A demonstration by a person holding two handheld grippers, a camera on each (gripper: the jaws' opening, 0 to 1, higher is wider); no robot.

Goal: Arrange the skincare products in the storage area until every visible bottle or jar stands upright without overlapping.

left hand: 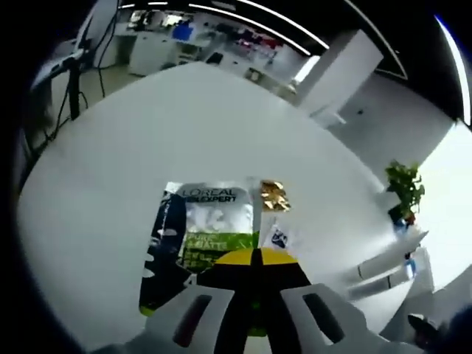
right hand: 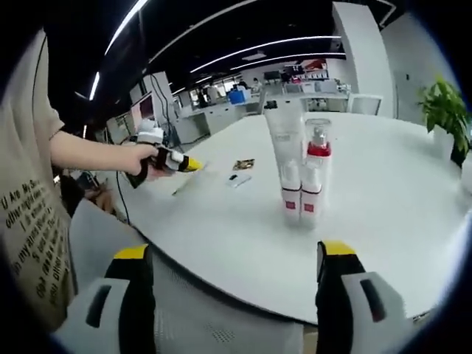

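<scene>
A flat L'Oreal Men Expert pack (left hand: 209,221), white, green and dark blue, lies face up on the white table (left hand: 147,147). My left gripper (left hand: 254,259) hovers over its near end, jaws together, with nothing seen pinched between them. In the right gripper view a hand holds that left gripper (right hand: 190,165) at the table's left edge. A white tube (right hand: 285,166) and a clear-capped bottle with a red collar (right hand: 316,173) stand upright side by side, almost touching. My right gripper (right hand: 234,252) is open, well short of them, off the near table edge.
A gold sachet (left hand: 274,195) and a small white sachet (left hand: 279,237) lie just right of the pack, also seen as the gold sachet (right hand: 243,164) and white sachet (right hand: 237,178). A potted plant (right hand: 442,110) stands far right. A mesh chair back (right hand: 199,310) sits under my right gripper.
</scene>
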